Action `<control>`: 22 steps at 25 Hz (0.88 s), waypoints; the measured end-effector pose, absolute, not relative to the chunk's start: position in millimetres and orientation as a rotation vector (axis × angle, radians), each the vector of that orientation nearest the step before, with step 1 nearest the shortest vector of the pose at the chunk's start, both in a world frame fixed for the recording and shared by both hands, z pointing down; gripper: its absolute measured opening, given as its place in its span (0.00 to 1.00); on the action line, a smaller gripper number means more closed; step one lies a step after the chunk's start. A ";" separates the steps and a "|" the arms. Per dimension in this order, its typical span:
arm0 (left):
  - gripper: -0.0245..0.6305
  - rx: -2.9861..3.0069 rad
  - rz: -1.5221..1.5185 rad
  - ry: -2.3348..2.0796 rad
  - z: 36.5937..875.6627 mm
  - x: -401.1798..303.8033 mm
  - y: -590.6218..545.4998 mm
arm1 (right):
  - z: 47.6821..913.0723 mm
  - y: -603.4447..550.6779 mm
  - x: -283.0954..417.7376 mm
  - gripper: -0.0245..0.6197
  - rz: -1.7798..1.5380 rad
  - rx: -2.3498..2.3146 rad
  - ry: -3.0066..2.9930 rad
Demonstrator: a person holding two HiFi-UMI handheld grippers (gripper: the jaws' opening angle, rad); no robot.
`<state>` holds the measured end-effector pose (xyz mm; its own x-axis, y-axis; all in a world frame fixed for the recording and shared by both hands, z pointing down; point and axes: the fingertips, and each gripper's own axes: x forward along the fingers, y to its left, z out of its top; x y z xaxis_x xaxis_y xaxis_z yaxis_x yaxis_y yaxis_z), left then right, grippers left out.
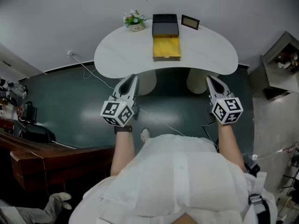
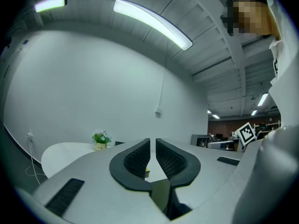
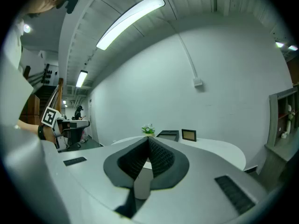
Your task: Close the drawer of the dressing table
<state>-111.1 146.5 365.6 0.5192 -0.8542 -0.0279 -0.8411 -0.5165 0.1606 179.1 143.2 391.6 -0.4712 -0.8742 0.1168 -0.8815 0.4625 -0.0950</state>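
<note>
Closest to me, both forearms reach forward out of a white garment, each carrying a set of tongs whose cube shows black-and-white square markers but no lettering. The left tongs (image 1: pixel 131 78) are held level, the jaws drawn in to a thin slit with nothing between them. The right tongs (image 1: pixel 210 79) tip slightly downward, their jaws pressed together and empty. Under both lies a dark green floor (image 1: pixel 70 101). Just past both sets of tips in the head view runs the near rim of the white, bean-shaped table (image 1: pixel 205 59). On it, ahead of the tongs and about midway between them, well clear of either, sits the drawer (image 1: pixel 166 48). It is yellow and pulled out, its long axis runs straight away from me, and its free end points back toward the gap between the tongs. Its far end meets the black box (image 1: pixel 165 24) it slides from. Beyond the left tongs, beside that box, stands a flower pot (image 1: pixel 134 20) with a mark too small to read. Beyond the right tongs, on the box's other side, stands a small dark picture frame (image 1: pixel 190 21).
</note>
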 end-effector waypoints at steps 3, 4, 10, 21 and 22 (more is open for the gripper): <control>0.11 2.622 -0.164 -1.471 365.3 -109.4 147.1 | 390.5 143.7 178.4 0.05 0.208 1.578 -2.646; 0.11 2.623 -0.164 -1.470 365.0 -108.5 147.1 | 390.0 143.7 178.5 0.05 0.205 1.575 -2.648; 0.11 2.622 -0.159 -1.470 363.4 -105.4 147.4 | 388.5 144.6 179.8 0.05 0.201 1.562 -2.657; 0.11 2.606 -0.149 -1.463 369.6 -95.5 156.5 | 388.9 144.8 190.5 0.05 0.337 1.565 -2.758; 0.11 2.606 -0.148 -1.461 370.3 -94.0 156.9 | 389.3 144.8 191.8 0.05 0.335 1.565 -2.757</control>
